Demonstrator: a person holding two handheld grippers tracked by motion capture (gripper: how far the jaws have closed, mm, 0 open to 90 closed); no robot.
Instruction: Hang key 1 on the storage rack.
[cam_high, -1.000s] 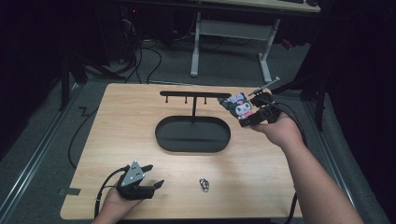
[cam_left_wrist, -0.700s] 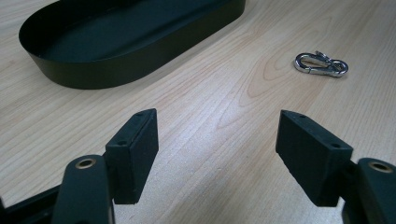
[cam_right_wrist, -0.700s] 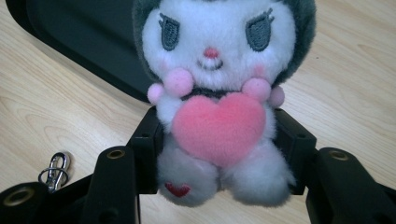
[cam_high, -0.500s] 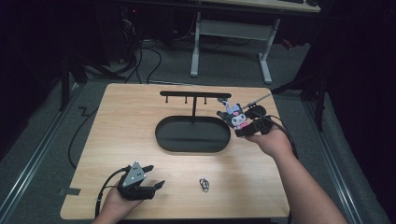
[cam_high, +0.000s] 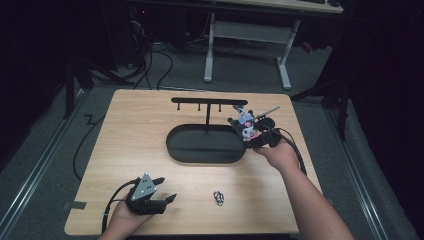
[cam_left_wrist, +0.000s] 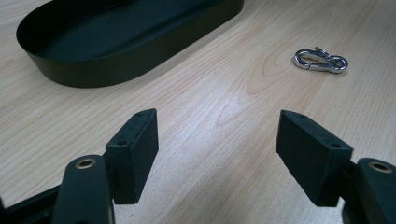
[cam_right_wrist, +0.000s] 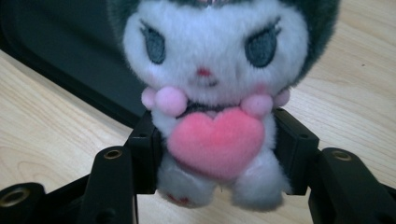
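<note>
A small plush toy (cam_right_wrist: 215, 79), white-faced with a dark hood and a pink heart on its chest, sits between the jaws of my right gripper (cam_right_wrist: 215, 154), which is shut on its body. Seen from the high view, the plush toy (cam_high: 246, 125) and right gripper (cam_high: 255, 136) hover at the right end of the black oval tray (cam_high: 200, 155). My left gripper (cam_high: 167, 200) rests near the table's front left with its jaws open and nothing between them (cam_left_wrist: 217, 144). A silver snap hook (cam_high: 218, 197) lies on the wood in front of the left gripper, also the snap hook (cam_left_wrist: 321, 60).
A black rack with small hooks (cam_high: 207, 101) stands on a post behind the tray. The wooden table's (cam_high: 125, 130) right edge lies just past my right hand. A white desk frame and cables stand on the floor beyond.
My right hand has carried the plush toy down and toward the tray's right end. The left gripper has stayed where it was.
</note>
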